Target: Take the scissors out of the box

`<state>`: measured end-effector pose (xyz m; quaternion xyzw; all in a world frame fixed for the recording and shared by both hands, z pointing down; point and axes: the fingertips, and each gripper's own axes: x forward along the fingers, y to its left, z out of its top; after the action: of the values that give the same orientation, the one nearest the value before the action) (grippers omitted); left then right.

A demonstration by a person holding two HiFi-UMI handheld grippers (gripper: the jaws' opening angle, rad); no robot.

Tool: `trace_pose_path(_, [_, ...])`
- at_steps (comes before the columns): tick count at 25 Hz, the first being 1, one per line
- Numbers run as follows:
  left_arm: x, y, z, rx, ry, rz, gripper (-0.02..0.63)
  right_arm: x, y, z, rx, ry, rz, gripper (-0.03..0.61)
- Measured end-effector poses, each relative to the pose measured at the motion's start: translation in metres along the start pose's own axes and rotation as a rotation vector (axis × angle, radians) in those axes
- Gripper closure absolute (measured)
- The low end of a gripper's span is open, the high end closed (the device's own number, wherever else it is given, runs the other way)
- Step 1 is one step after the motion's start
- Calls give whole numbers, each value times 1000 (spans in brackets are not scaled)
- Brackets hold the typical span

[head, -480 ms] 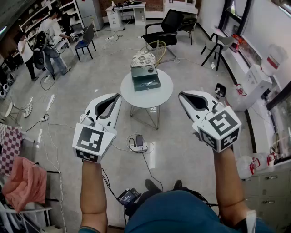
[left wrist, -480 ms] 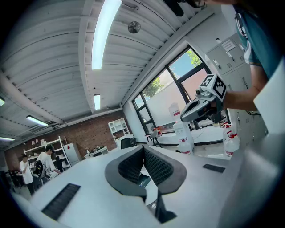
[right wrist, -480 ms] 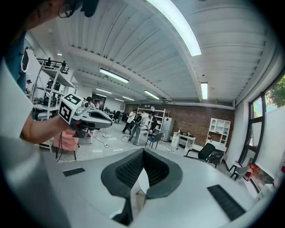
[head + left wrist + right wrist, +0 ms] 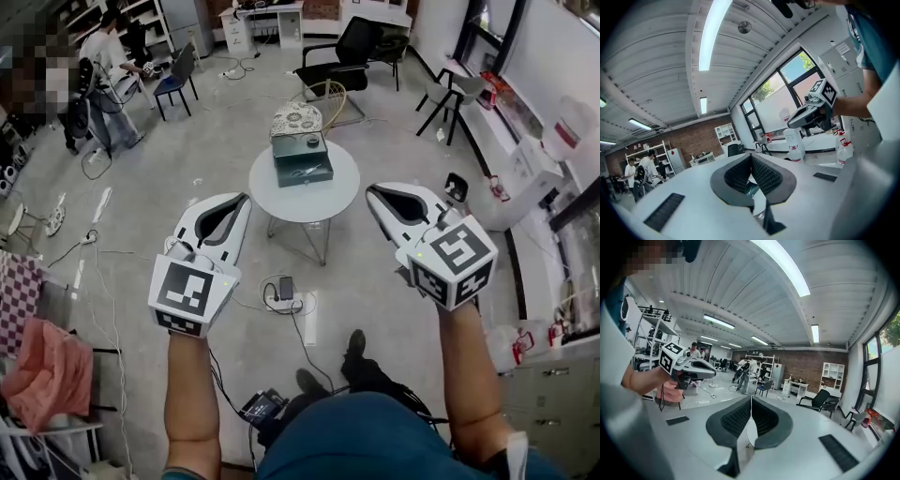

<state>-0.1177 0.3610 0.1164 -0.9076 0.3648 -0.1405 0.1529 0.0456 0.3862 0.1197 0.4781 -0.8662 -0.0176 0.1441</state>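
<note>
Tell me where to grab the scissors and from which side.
Grip the scissors across their middle, coming straight down from above: they seem to lie flat in the open front of the box, leaving only the top free. Handles and blades are too small to tell apart.

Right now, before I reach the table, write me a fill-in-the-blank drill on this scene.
The dark green box stands on a ____ white table. The left gripper and right gripper both have their jaws ____, with nothing between them. The box sits toward the table's ____ edge, away from both grippers.
Missing words: round; shut; far.
</note>
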Motion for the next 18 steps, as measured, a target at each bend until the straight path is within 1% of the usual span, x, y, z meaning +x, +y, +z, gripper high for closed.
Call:
trace_pose_path(6, [35, 10, -9, -7, 55, 32, 595, 36, -42, -8, 16, -13, 48, 541])
trace_pose_path(9, [58, 19, -12, -6, 81, 53, 595, 58, -64, -10, 19, -23, 85, 541])
trace_pose_path(14, [101, 32, -12, -7, 110, 82, 595, 91, -105, -16, 28, -28, 135, 541])
trace_pose_path(18, [141, 38, -20, -12, 142, 99, 595, 118, -141, -25, 33, -34, 171, 541])
